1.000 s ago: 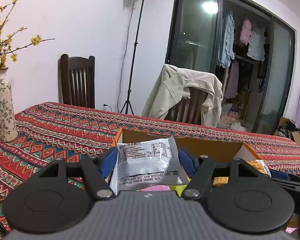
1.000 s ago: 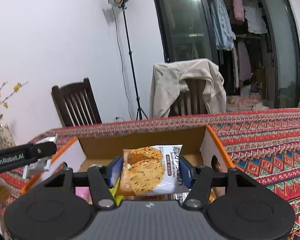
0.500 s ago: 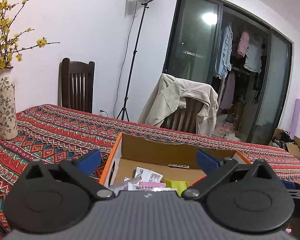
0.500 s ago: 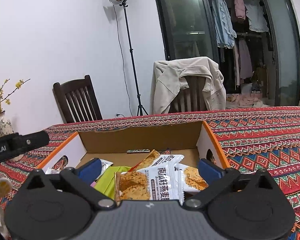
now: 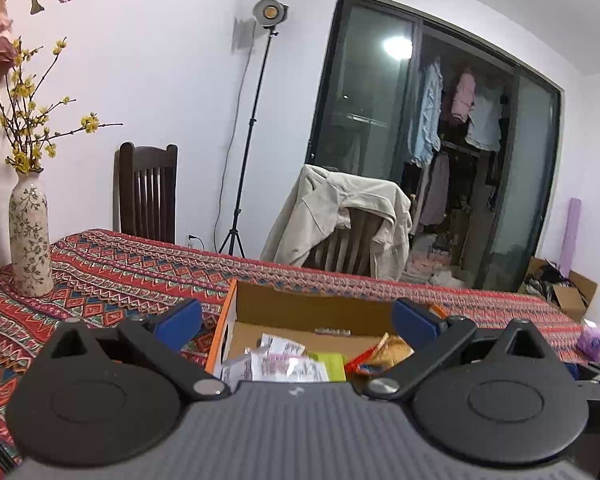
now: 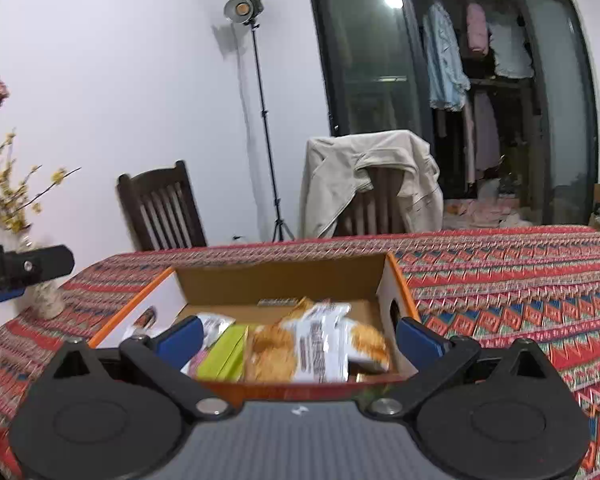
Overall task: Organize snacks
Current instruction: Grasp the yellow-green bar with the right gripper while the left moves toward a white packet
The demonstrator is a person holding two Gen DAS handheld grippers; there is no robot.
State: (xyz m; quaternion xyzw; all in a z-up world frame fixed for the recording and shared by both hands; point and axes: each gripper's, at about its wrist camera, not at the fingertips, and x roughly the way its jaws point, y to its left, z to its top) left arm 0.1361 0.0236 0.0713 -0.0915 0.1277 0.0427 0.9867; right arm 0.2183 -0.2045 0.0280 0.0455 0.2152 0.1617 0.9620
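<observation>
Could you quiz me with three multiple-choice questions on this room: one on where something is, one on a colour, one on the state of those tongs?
1. Where is the beige jacket?
A. Draped over a wooden chair beyond the table
B. Folded inside the box
C. Hung on the lamp stand

2. What colour are the flowers in the tall patterned ceramic vase?
A. Blue
B. Yellow
C. White

3. How do the right tongs stand?
A. Clamped on a biscuit packet
B. Shut with nothing held
C. Wide open, holding nothing

Answers:
1 A: it hangs on the chair back behind the red patterned tablecloth.
2 B: small yellow blossoms top the twigs.
3 C: the blue fingers stand apart, with the snack packets lying in the open orange-edged cardboard box.
</observation>
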